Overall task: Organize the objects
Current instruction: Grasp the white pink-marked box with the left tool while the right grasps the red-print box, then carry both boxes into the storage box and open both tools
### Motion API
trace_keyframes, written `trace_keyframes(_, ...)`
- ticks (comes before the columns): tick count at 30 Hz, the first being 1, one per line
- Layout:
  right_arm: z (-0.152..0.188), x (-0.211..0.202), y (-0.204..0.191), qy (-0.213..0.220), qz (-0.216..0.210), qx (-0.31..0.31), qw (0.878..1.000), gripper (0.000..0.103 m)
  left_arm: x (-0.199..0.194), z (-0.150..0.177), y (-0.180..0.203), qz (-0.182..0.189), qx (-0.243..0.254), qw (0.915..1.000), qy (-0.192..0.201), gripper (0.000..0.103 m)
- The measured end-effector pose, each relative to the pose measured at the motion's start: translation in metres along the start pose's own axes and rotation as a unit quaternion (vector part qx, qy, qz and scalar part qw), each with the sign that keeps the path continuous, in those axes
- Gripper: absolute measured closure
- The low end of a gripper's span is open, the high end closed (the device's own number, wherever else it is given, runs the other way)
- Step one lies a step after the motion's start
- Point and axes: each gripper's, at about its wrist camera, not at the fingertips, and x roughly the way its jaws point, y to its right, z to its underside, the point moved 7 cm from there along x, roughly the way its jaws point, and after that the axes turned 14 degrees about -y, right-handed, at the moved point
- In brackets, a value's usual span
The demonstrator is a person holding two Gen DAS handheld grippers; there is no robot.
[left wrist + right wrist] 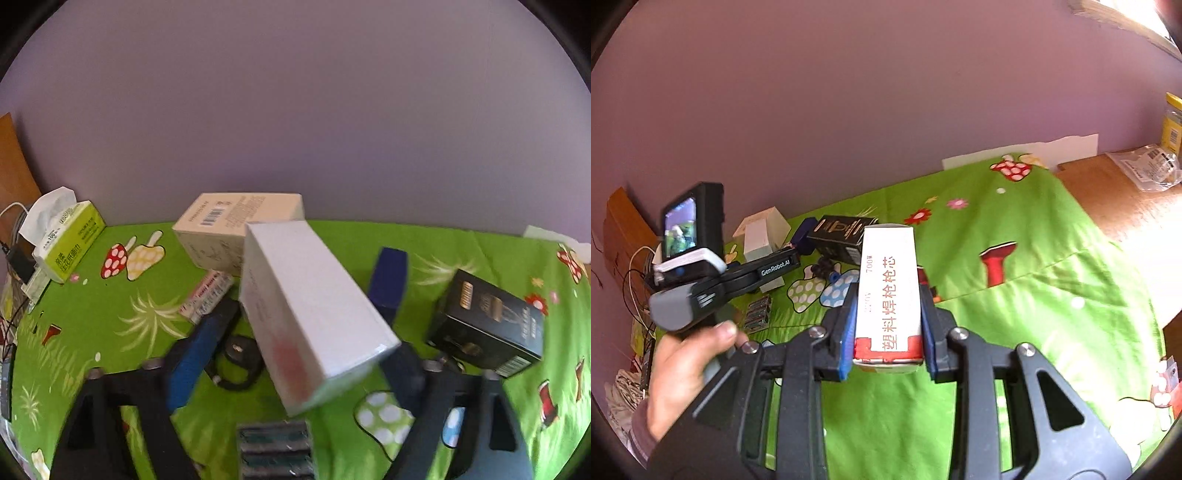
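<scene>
My left gripper [314, 325] is shut on a tall white box [314, 295]. Its blue pads [199, 350] press the box's two sides, and the box leans toward the camera above the green mushroom cloth [122, 325]. In the right wrist view the same white box [759, 240] shows at far left. My right gripper [888, 295] is shut on a white carton with red print and a red end [888, 288], held above the cloth [1034, 332].
A cream barcode box [229, 229] stands behind the white box. Around it lie a small red-print carton [207, 295], a black ring [236, 365], a battery pack [275, 450], a dark blue block [388, 280] and a black box [487, 325]. A tissue pack [70, 240] sits far left. A person's hand [687, 362] holds the left gripper.
</scene>
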Motion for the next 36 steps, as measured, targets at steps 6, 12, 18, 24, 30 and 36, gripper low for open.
trace_keyframes(6,0.006,-0.002,0.004,0.001,0.014,-0.002,1.0,0.069,-0.003,0.009,-0.013,0.031,-0.002,0.9995,0.001,0.068)
trace_keyframes(12,0.022,0.002,0.002,-0.008,0.029,-0.016,0.999,0.069,-0.026,0.028,-0.014,0.07,0.004,0.9975,0.011,0.068)
trace_keyframes(18,0.036,0.003,0.0,-0.014,0.035,-0.025,0.999,0.069,-0.059,0.063,-0.013,0.138,0.006,0.9901,0.023,0.068)
trace_keyframes(24,0.052,-0.006,0.0,-0.017,0.042,-0.04,0.998,0.069,-0.096,0.111,0.003,0.224,0.015,0.9741,0.03,0.068)
trace_keyframes(30,0.071,-0.022,0.007,-0.018,0.054,-0.051,0.997,0.069,-0.125,0.16,0.028,0.283,0.04,0.9577,0.03,0.068)
trace_keyframes(36,0.092,-0.039,0.018,-0.021,0.068,-0.056,0.996,0.07,-0.141,0.202,0.042,0.324,0.046,0.9448,0.019,0.068)
